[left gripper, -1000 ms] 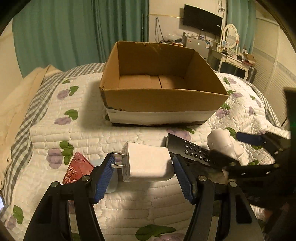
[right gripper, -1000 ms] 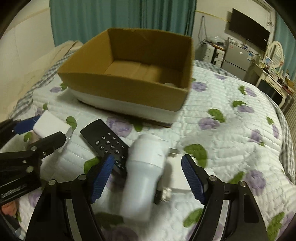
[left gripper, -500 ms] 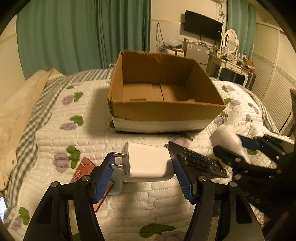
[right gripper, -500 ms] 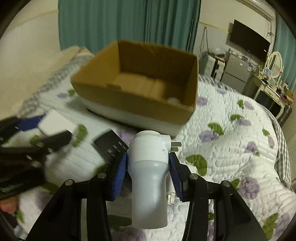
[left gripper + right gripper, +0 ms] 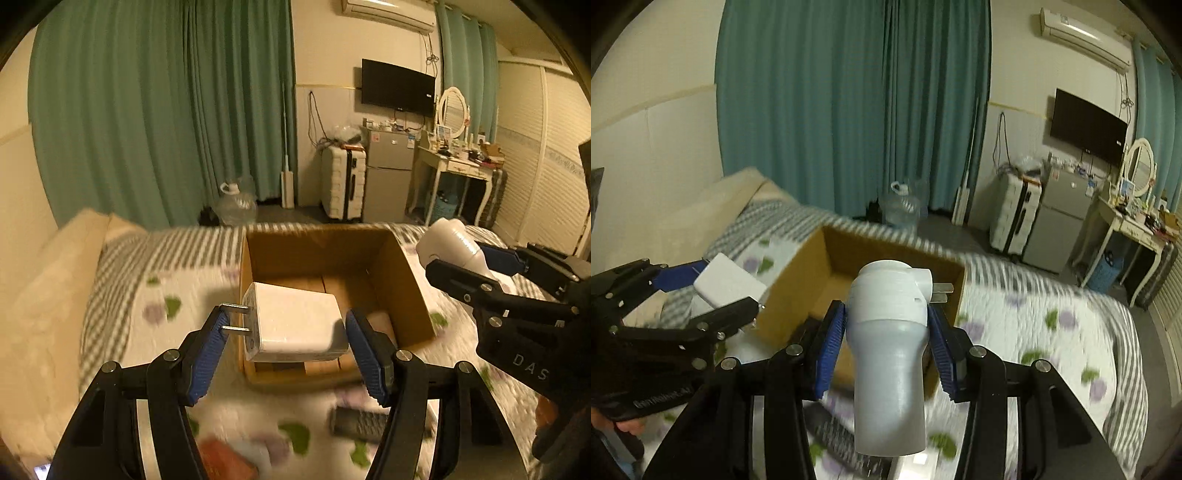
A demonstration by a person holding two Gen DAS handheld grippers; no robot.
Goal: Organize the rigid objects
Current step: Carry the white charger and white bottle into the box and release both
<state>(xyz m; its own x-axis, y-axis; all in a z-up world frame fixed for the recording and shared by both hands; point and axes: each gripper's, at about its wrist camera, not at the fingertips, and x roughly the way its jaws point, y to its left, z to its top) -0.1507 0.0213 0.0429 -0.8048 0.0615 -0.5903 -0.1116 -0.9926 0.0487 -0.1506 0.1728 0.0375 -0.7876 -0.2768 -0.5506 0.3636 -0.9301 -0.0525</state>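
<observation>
My left gripper [image 5: 286, 338] is shut on a white plug adapter [image 5: 295, 323], prongs to the left, held in the air in front of the open cardboard box [image 5: 406, 288]. My right gripper [image 5: 886, 339] is shut on a white and grey cylindrical plug-in device [image 5: 890, 354], held upright above the near side of the box [image 5: 816, 269]. Each gripper shows in the other's view: the right one with its device [image 5: 454, 247], the left one with the adapter [image 5: 727, 282]. A small white item [image 5: 380, 319] lies inside the box.
A black remote [image 5: 364, 422] and a red packet [image 5: 225, 461] lie on the flowered quilt [image 5: 122, 332] below the grippers. Beyond the bed stand green curtains, a water jug [image 5: 236, 205], a suitcase, a small fridge and a dressing table.
Both grippers have risen from the quilt and moved forward towards the box. The right gripper closed on the white device and lifted it. The remote stays on the quilt.
</observation>
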